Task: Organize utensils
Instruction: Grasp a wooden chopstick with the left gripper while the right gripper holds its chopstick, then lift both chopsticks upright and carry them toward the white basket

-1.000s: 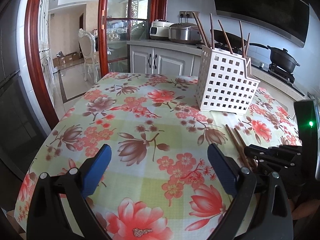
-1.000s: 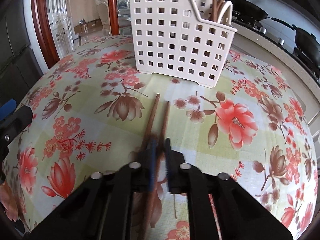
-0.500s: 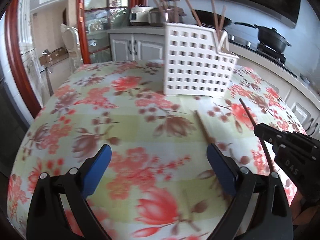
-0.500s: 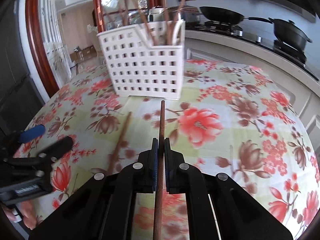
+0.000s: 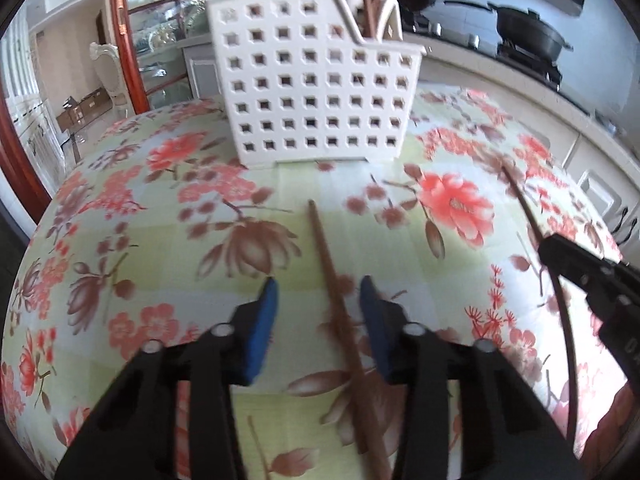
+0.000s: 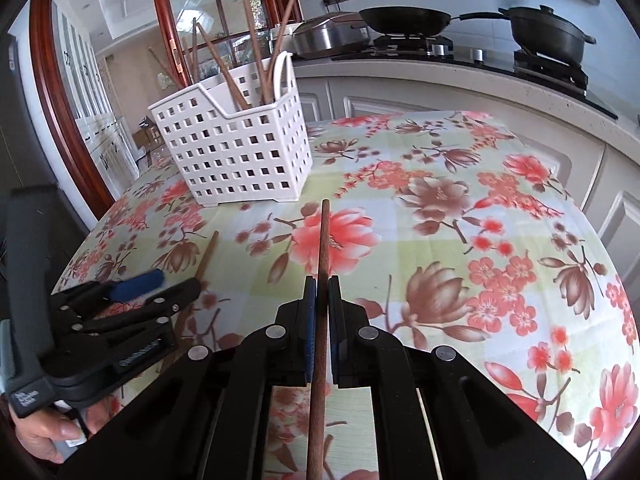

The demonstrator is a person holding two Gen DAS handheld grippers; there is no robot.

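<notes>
A white perforated utensil basket (image 5: 320, 92) stands at the back of the floral table and holds several brown chopsticks; it also shows in the right wrist view (image 6: 236, 156). My left gripper (image 5: 318, 300) is open, its blue pads on either side of a brown chopstick (image 5: 332, 280) that lies on the cloth. My right gripper (image 6: 322, 284) is shut on a second brown chopstick (image 6: 323, 240), held above the table and pointing forward. The right gripper and its chopstick (image 5: 528, 216) show at the right of the left wrist view. The left gripper (image 6: 160, 280) shows at the left of the right wrist view.
The table carries a floral cloth (image 6: 460, 248). Behind it runs a kitchen counter (image 6: 500, 76) with a stove, a black pan and a pot. A red-framed glass door (image 6: 176, 20) stands at the back left.
My left gripper has moved forward over the lying chopstick and its jaws have narrowed around it. My right gripper has lifted its chopstick and swung right, away from the basket.
</notes>
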